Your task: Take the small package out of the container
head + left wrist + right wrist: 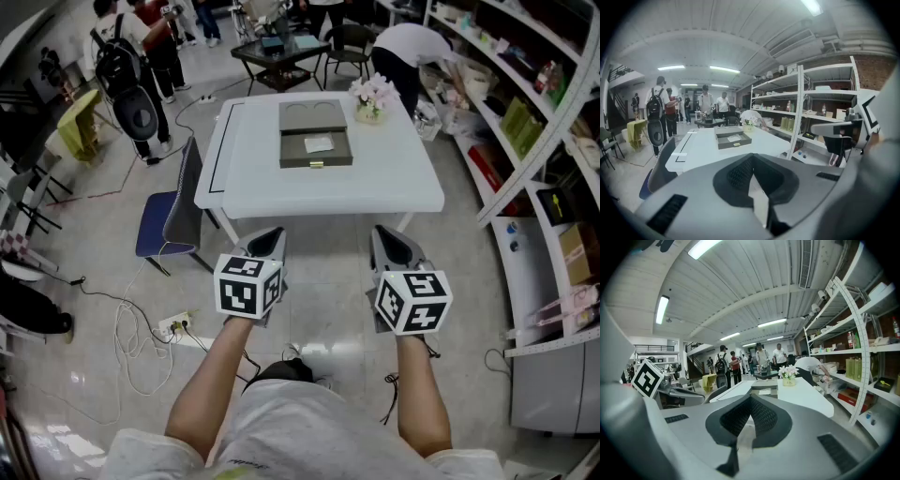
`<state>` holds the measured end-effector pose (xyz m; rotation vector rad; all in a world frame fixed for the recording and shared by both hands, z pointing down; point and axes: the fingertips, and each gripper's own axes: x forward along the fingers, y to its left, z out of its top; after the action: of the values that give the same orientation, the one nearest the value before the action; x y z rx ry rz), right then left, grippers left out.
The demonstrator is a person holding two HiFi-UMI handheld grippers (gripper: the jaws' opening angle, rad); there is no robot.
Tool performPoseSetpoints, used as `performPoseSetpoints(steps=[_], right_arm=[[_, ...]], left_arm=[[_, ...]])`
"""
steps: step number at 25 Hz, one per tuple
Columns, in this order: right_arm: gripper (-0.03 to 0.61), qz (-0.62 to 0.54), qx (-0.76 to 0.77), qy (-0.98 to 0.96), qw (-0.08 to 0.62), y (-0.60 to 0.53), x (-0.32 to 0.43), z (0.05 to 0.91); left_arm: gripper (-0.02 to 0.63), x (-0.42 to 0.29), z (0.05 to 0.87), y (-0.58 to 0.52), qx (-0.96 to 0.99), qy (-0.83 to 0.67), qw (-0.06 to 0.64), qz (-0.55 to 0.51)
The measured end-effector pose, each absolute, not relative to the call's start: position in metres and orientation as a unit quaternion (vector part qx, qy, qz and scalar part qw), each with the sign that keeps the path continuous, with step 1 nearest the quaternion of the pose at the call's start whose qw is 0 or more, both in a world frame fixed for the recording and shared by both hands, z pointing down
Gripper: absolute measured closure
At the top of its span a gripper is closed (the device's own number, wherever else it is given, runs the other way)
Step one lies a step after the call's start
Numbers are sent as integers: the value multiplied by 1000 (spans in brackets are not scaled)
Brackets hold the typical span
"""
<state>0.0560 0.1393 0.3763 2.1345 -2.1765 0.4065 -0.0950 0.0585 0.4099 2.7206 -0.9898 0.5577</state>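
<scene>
An open grey container (316, 150) lies on the white table (394, 183), its lid (313, 115) folded back behind it. A small white package (319, 143) rests inside the container. I hold both grippers side by side above the floor, short of the table's front edge. The left gripper (270, 236) is shut with nothing in it, and so is the right gripper (386, 236). In the left gripper view the container (733, 139) sits far ahead of the closed jaws. In the right gripper view the package (764, 391) shows just above the jaw tips.
A vase of flowers (370, 97) stands right of the lid. A blue chair (169, 220) is at the table's left side. Shelving (544, 141) lines the right. A power strip with cables (173, 326) lies on the floor. Several people stand at the back.
</scene>
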Motion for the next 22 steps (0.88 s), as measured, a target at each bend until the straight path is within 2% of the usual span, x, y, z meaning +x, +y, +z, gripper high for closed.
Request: performPoseSetpoints(steps=[10,22], right_arm=[[573,124,695,-706,43,123,72,380],[514,133,695,-705,46,39,108,387]], left_arm=[[612,-81,411,42,917,-339,97,187],[612,-39,417,-46,920,-329,102,185]])
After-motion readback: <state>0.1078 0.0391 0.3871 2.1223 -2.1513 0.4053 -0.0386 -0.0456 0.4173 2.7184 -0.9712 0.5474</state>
